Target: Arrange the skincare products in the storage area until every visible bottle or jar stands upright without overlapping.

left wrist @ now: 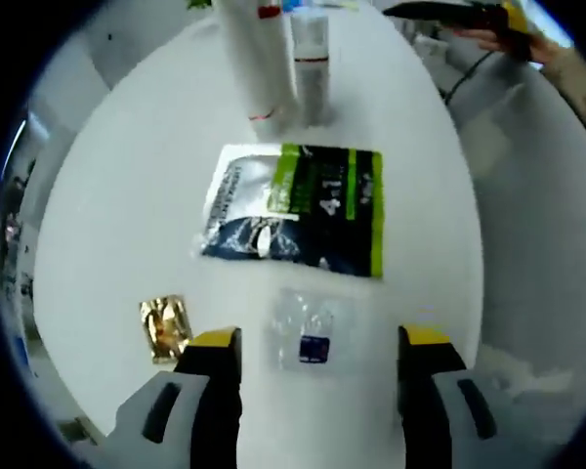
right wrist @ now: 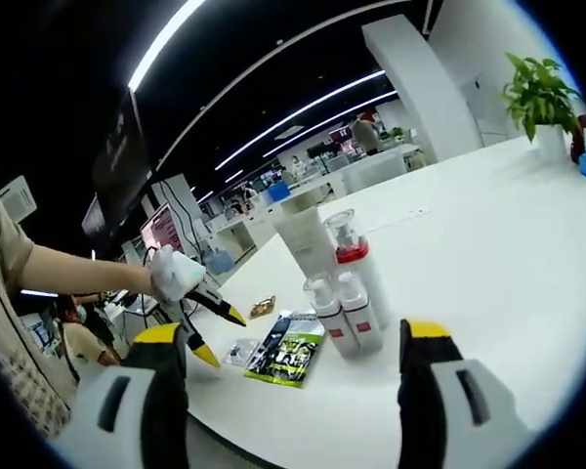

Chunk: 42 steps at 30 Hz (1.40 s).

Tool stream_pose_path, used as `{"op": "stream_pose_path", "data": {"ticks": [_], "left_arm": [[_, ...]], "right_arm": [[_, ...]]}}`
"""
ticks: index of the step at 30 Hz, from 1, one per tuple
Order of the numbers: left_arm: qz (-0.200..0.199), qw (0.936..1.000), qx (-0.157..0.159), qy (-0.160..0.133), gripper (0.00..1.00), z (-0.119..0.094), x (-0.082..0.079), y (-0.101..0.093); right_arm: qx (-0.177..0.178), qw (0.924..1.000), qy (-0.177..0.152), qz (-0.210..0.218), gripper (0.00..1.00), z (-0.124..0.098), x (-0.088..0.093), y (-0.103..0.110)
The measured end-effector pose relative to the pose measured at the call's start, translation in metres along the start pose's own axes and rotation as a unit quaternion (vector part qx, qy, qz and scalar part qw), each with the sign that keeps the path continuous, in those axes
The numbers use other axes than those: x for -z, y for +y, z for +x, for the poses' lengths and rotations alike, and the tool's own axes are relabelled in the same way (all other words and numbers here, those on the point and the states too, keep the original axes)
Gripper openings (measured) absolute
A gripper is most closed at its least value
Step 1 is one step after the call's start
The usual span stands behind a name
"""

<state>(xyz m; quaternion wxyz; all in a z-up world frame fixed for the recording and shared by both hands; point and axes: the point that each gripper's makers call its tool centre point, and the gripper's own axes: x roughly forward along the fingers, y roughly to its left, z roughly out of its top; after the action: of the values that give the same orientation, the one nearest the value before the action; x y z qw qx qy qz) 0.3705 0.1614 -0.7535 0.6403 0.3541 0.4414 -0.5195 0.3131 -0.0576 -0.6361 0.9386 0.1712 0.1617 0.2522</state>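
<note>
On a white table (left wrist: 117, 195), seen in the left gripper view, a small gold sachet (left wrist: 165, 327) lies flat at the left, just beside the left gripper (left wrist: 319, 357), whose yellow-tipped jaws are spread wide with nothing between them except a clear sachet with a blue label (left wrist: 310, 334) lying on the tabletop. Beyond it rests a larger green, white and dark packet (left wrist: 298, 210), also flat. At the far side stand a tall white tube (left wrist: 253, 59) and, just to its right, a translucent bottle (left wrist: 311, 68), both upright and close together. In the right gripper view, a person's forearm (right wrist: 78, 271) reaches in from the left, holding the other gripper, its yellow tips parted above the table edge near the sachets. The gold sachet (right wrist: 263, 307), the clear one (right wrist: 240, 352) and the green packet (right wrist: 289, 356) lie near that edge. To their right a cluster of products stands upright: a tall white tube (right wrist: 306, 239), a pump bottle with a red collar (right wrist: 356, 259), and two small white bottles (right wrist: 342, 318) touching side by side in front. The right gripper (right wrist: 293, 391) hangs released, jaws wide apart and clasping nothing. A potted plant (right wrist: 542, 98) sits at the far right of the table.
</note>
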Motion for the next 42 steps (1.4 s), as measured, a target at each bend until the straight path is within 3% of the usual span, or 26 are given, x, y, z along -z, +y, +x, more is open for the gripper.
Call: {"op": "stream_pose_path", "data": {"ticks": [6, 9, 12, 14, 15, 18, 19, 20, 21, 22, 23, 25, 30, 32, 34, 35, 36, 38, 41, 42], "left_arm": [[-0.074, 0.9934, -0.008, -0.087, 0.74, -0.023, -0.025, -0.011], [-0.133, 0.9782, -0.003, -0.16, 0.78, -0.038, -0.044, -0.012], [-0.193, 0.9519, -0.006, -0.238, 0.81, -0.059, -0.062, -0.01], [-0.226, 0.9348, -0.015, -0.274, 0.84, -0.071, -0.067, -0.007], [-0.232, 0.9316, -0.016, -0.279, 0.85, -0.073, -0.067, -0.007], [-0.3, 0.8905, -0.033, -0.34, 0.88, -0.092, -0.068, -0.001], [-0.326, 0.8664, -0.032, -0.377, 0.91, -0.101, -0.071, 0.001], [-0.336, 0.8534, -0.036, -0.397, 0.95, -0.106, -0.071, 0.002], [-0.343, 0.8363, -0.041, -0.426, 0.97, -0.116, -0.072, 0.001], [-0.333, 0.83, -0.038, -0.445, 0.97, -0.122, -0.074, -0.003], [-0.337, 0.8127, -0.039, -0.474, 0.97, -0.132, -0.076, -0.005], [-0.343, 0.7918, -0.046, -0.503, 0.97, -0.144, -0.075, -0.008], [-0.343, 0.779, -0.102, -0.515, 0.97, -0.156, -0.062, -0.011], [-0.345, 0.7838, -0.125, -0.501, 0.97, -0.154, -0.055, -0.014], [-0.348, 0.7823, -0.135, -0.499, 0.97, -0.153, -0.05, -0.018], [-0.354, 0.7771, -0.133, -0.503, 0.97, -0.154, -0.048, -0.02], [-0.372, 0.7567, -0.129, -0.522, 0.97, -0.158, -0.048, -0.022], [-0.383, 0.7431, -0.147, -0.529, 0.97, -0.159, -0.037, -0.019], [-0.389, 0.7438, -0.164, -0.518, 0.97, -0.154, -0.029, -0.029], [-0.392, 0.7522, -0.176, -0.5, 0.97, -0.148, -0.023, -0.031]], "right_arm": [[-0.004, 1.0, 0.003, -0.006, 0.9, 0.0, 0.001, 0.001], [-0.005, 0.9999, 0.003, -0.008, 0.9, 0.0, 0.001, 0.002], [-0.006, 0.9999, 0.004, -0.01, 0.9, 0.0, 0.001, 0.004], [-0.006, 0.9999, 0.005, -0.012, 0.9, 0.0, 0.002, 0.004], [-0.006, 0.9999, 0.005, -0.012, 0.9, 0.0, 0.002, 0.004], [-0.005, 0.9999, 0.002, -0.011, 0.9, -0.001, 0.001, 0.004], [-0.005, 0.9999, 0.001, -0.01, 0.9, -0.002, 0.001, 0.004], [-0.005, 0.9999, 0.0, -0.009, 0.9, -0.002, 0.001, 0.004], [-0.005, 0.9999, 0.001, -0.009, 0.9, -0.002, 0.001, 0.004], [-0.006, 0.9999, 0.002, -0.01, 0.9, -0.002, 0.002, 0.005], [-0.007, 0.9999, 0.002, -0.01, 0.9, -0.002, 0.002, 0.005], [-0.008, 0.9999, 0.005, -0.012, 0.9, -0.002, 0.003, 0.006], [-0.012, 0.9998, 0.01, -0.012, 0.9, -0.002, 0.005, 0.008], [-0.014, 0.9997, 0.014, -0.014, 0.9, -0.001, 0.007, 0.008], [-0.017, 0.9996, 0.018, -0.015, 0.9, -0.001, 0.008, 0.009], [-0.018, 0.9995, 0.019, -0.017, 0.9, 0.0, 0.009, 0.009], [-0.018, 0.9994, 0.019, -0.021, 0.89, -0.001, 0.009, 0.009], [-0.014, 0.9995, 0.015, -0.025, 0.89, -0.001, 0.007, 0.007], [-0.012, 0.9995, 0.011, -0.027, 0.89, -0.002, 0.005, 0.006], [-0.012, 0.9995, 0.012, -0.026, 0.89, -0.002, 0.006, 0.007]]}}
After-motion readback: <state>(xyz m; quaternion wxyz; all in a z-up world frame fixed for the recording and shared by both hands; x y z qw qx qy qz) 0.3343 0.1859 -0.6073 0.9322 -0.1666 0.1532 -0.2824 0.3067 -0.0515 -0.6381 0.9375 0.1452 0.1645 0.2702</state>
